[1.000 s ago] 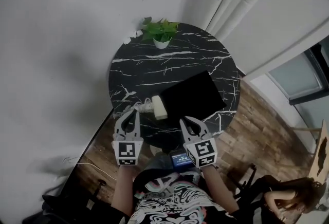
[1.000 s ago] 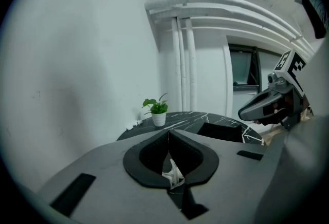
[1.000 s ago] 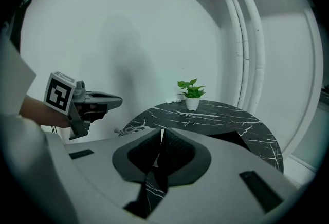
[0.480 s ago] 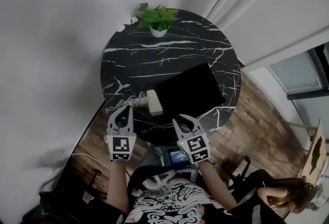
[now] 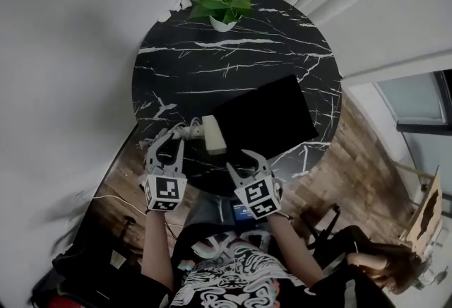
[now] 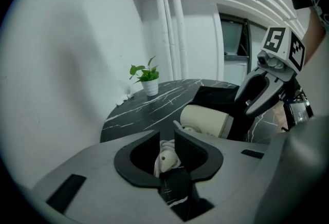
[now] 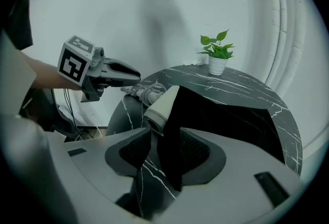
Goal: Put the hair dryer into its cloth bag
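The hair dryer (image 5: 214, 140) lies near the front edge of the round black marble table (image 5: 212, 59). Its cream end pokes out from the left side of the black cloth bag (image 5: 265, 119), and its coiled cord (image 5: 185, 132) lies to the left. The left gripper (image 5: 167, 143) hovers by the cord, its jaws opening from a narrow gap and gripping nothing. The right gripper (image 5: 242, 164) is opening wide around the bag's near corner without clamping it. A potted plant (image 5: 222, 4) stands at the far edge.
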`<control>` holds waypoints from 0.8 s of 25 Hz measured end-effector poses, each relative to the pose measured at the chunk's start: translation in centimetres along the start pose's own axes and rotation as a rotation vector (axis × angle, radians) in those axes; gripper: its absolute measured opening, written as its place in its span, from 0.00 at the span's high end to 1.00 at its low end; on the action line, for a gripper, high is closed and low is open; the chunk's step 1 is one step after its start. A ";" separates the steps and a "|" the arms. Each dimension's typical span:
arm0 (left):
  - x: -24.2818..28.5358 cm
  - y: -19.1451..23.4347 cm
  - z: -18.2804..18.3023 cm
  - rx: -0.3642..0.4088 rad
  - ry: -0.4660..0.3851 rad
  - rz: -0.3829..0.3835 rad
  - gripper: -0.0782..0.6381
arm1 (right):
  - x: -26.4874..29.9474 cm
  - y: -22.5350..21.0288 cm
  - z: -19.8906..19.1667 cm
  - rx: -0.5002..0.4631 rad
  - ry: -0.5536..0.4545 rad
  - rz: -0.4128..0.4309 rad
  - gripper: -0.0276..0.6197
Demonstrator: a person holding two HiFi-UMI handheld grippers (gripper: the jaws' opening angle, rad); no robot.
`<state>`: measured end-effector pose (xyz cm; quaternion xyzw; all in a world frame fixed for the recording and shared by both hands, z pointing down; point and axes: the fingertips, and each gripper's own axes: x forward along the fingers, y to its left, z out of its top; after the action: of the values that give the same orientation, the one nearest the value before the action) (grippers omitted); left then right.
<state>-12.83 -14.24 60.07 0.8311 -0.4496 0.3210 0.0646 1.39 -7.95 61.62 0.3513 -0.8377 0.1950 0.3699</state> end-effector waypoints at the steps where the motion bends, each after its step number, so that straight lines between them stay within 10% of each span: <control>1: 0.3 0.1 -0.3 0.014 0.011 -0.010 0.75 | 0.4 0.0 -0.4 -0.016 0.023 0.002 0.76; 12: 2.8 0.9 -2.6 0.096 0.091 -0.099 0.55 | 2.1 -1.2 -1.5 -0.054 0.140 -0.026 0.80; 20: 3.3 -1.3 -4.2 0.299 0.200 -0.265 0.52 | 1.2 -2.2 -0.5 0.031 0.094 -0.026 0.91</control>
<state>-12.49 -14.11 65.57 0.8473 -0.2751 0.4536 0.0263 2.65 -9.63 63.03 0.3583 -0.8117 0.2194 0.4056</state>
